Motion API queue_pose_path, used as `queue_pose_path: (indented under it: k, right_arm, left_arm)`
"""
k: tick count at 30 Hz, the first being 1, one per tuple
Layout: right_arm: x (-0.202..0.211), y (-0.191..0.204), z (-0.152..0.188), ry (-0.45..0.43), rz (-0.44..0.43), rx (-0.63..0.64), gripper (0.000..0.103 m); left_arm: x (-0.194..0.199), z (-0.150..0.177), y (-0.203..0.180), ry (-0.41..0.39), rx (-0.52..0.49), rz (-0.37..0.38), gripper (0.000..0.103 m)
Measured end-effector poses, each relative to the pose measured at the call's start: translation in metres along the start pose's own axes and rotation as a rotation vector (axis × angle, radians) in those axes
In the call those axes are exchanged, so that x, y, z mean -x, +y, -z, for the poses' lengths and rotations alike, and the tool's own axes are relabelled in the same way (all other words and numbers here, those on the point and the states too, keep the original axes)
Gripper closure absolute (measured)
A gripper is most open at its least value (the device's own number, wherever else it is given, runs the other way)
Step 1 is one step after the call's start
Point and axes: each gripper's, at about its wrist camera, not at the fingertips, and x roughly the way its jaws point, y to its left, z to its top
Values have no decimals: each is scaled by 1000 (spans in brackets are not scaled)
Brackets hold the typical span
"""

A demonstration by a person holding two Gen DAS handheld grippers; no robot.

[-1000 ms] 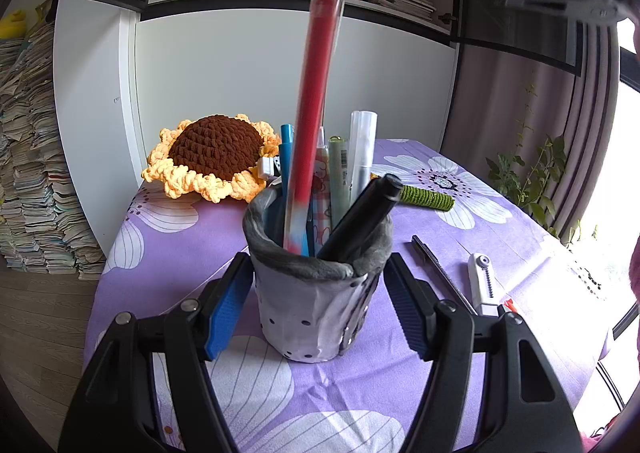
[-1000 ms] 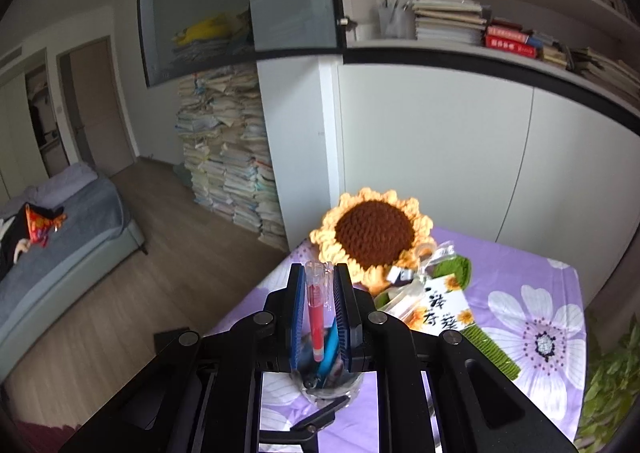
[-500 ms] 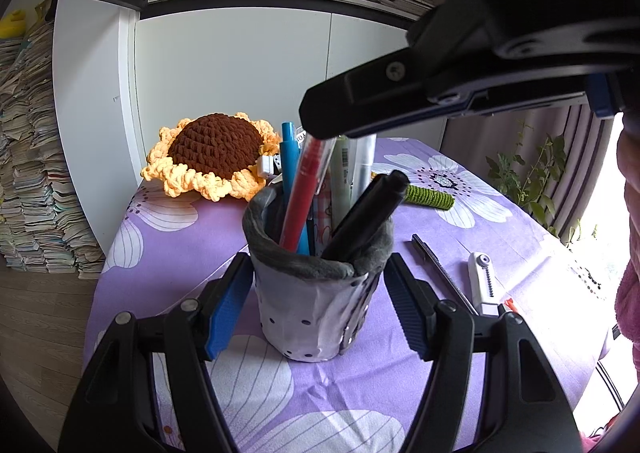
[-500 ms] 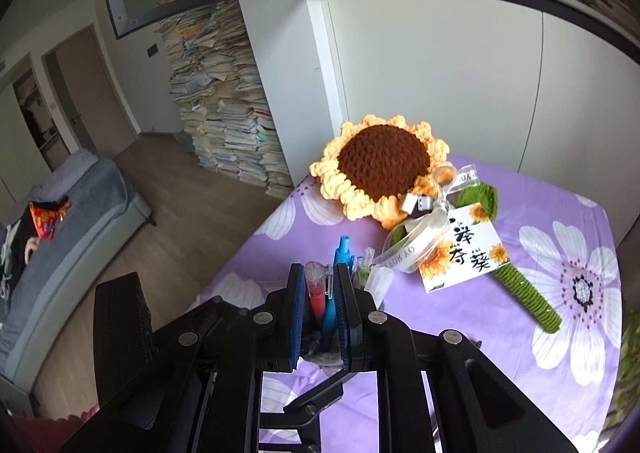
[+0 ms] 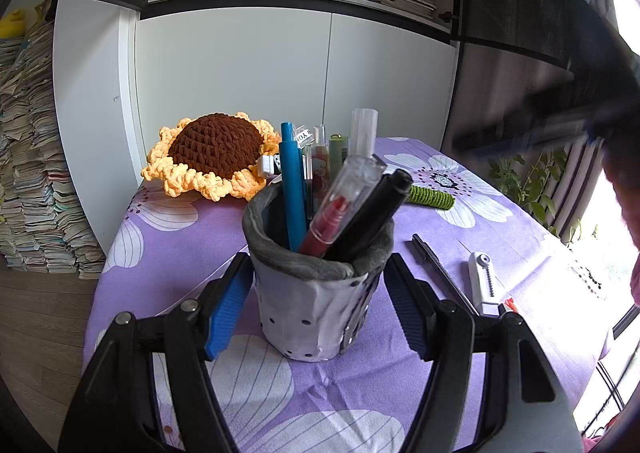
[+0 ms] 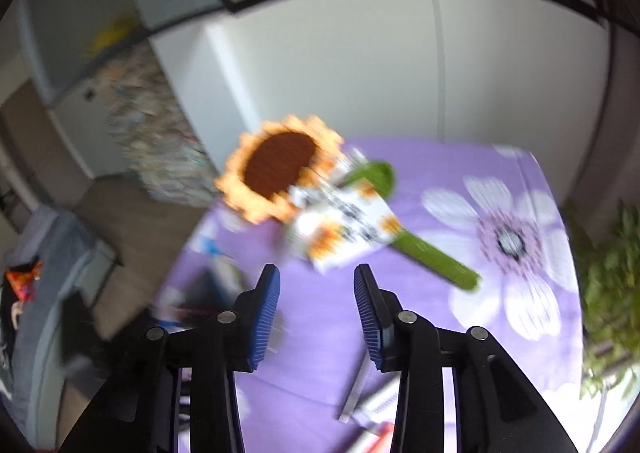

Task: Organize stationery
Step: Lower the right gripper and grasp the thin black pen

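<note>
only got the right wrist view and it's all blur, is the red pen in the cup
Observer: Yes, the red pen stands in the grey pen holder, leaning beside a black marker.
Operator: left gripper on the holder
Observer: Yes, the left gripper is closed on the holder's two sides.
Operator: what's loose on the table
Observer: A white utility knife lies right of the holder.

Pens [image 5: 344, 209] in the holder [image 5: 312, 293]; crocheted sunflower [image 5: 216, 153] behind it, utility knife [image 5: 482, 281] to its right.
</note>
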Motion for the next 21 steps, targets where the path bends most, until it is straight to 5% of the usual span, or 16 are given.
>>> queue_pose_path:
  k: [6, 21]
  right_arm:
    - [-67, -38, 22, 204, 50, -80, 64]
    - [-98, -35, 33, 271, 19, -83, 64]
  left_arm:
    - [0, 0, 0, 0, 0, 0, 36]
    - [1, 0, 0, 0, 0, 1, 36]
